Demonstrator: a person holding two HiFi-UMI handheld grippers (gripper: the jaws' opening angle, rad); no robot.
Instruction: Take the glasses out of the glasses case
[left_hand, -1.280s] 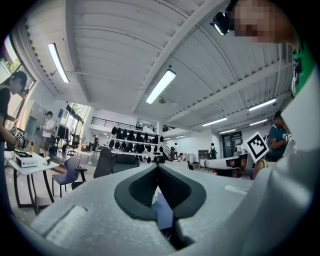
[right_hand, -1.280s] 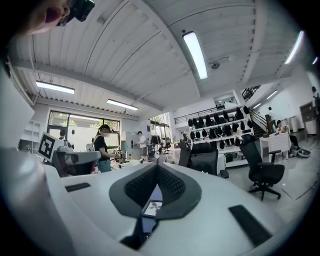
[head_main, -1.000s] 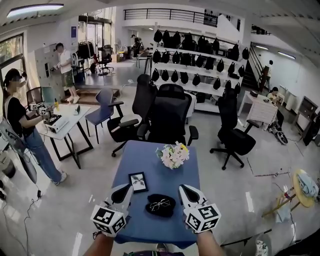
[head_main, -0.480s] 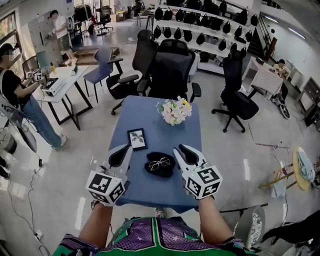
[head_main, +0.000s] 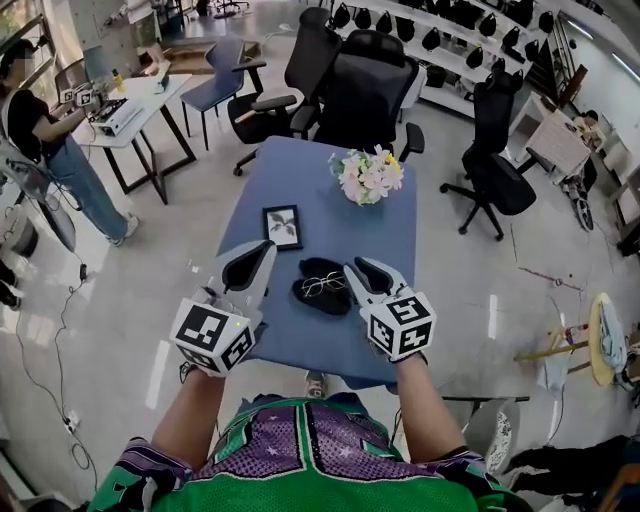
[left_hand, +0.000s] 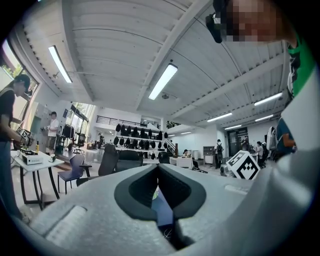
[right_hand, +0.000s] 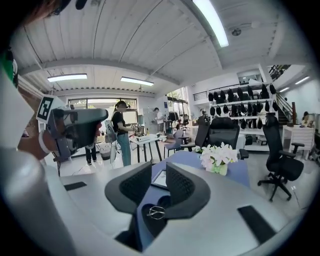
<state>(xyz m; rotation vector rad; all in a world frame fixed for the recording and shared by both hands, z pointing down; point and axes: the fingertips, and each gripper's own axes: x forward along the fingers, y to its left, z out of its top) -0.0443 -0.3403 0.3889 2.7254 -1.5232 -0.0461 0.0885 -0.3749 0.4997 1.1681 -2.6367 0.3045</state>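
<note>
A black glasses case (head_main: 308, 294) lies open on the blue table (head_main: 300, 180) near its front edge, with thin wire-framed glasses (head_main: 322, 285) resting in it. My left gripper (head_main: 256, 258) hovers just left of the case, its jaws closed together and empty. My right gripper (head_main: 362, 271) hovers just right of the case, with a narrow gap between its jaws and nothing in them. In the right gripper view the glasses (right_hand: 156, 212) show below the jaws of that gripper (right_hand: 159, 175). In the left gripper view the left gripper (left_hand: 158, 170) points over the table.
A small framed picture (head_main: 283, 226) lies behind the case. A bunch of flowers (head_main: 368, 176) stands at the far right of the table. Black office chairs (head_main: 370, 85) crowd the table's far end. A person (head_main: 55, 150) stands at a white table on the left.
The head view has tipped further down, so the arms and green shirt now show. Both grippers stay on either side of the case, a little closer to it.
</note>
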